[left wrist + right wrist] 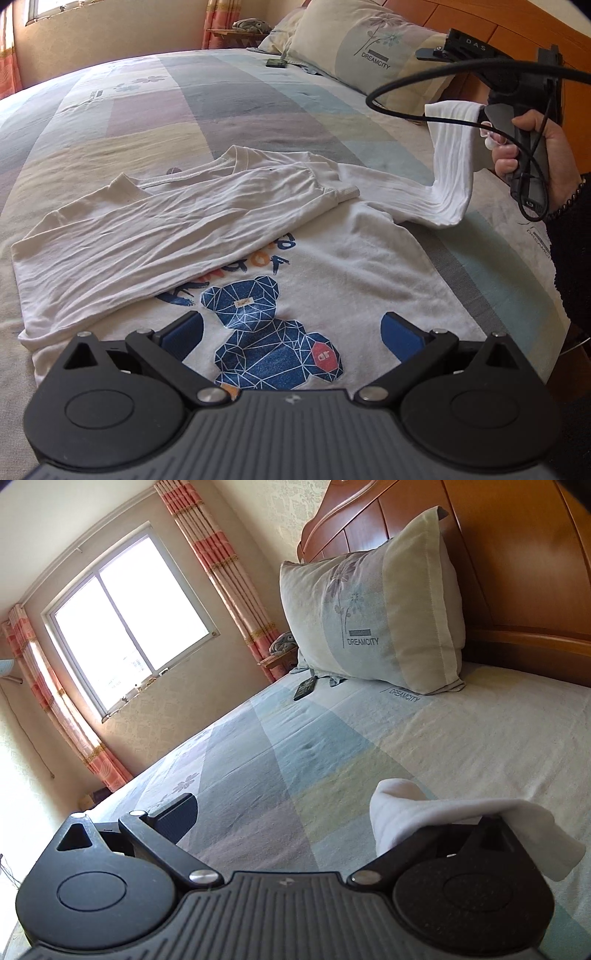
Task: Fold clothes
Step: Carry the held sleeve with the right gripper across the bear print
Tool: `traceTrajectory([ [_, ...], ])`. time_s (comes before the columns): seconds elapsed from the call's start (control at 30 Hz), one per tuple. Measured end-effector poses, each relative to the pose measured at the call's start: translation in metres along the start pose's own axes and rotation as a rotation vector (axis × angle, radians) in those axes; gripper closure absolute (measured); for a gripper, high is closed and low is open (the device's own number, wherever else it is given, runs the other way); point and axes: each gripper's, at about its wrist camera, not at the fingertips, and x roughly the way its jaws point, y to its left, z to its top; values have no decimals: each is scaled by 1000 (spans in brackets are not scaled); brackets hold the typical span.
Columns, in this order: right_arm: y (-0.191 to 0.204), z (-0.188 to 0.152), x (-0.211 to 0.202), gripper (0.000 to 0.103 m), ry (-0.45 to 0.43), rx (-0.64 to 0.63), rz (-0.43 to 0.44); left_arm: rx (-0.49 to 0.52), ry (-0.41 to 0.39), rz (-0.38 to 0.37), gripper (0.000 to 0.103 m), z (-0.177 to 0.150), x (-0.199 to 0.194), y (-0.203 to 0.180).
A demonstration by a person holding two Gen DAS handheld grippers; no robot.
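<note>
A white long-sleeved shirt with a blue bear print lies flat on the bed, neck towards the far side. One sleeve is folded across its chest. My left gripper hovers open over the bear print, nothing between its blue pads. The other sleeve is lifted off the bed at the right, hanging from the right gripper held by a hand. In the right wrist view the right gripper stands open; the sleeve cuff drapes over its right finger and hides it.
A striped bedsheet covers the bed. A pillow leans on the wooden headboard. A dark remote lies near the pillow. A black cable loops from the right gripper. A window and curtains are beyond the bed.
</note>
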Motion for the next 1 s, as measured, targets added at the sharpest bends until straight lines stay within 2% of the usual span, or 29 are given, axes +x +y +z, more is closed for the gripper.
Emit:
traceTrajectory([
  [0.17,47,-16,28,0,49,-76,65,-53,6,4,1,-11,-12,16],
  [0.47,112,-59,68,0,134,-150,150,-66,49,19,1,-25,-24,22],
  [1.0,196,-101,79,0,212,-213,337,-115,76,71,1,-41,-36,25],
])
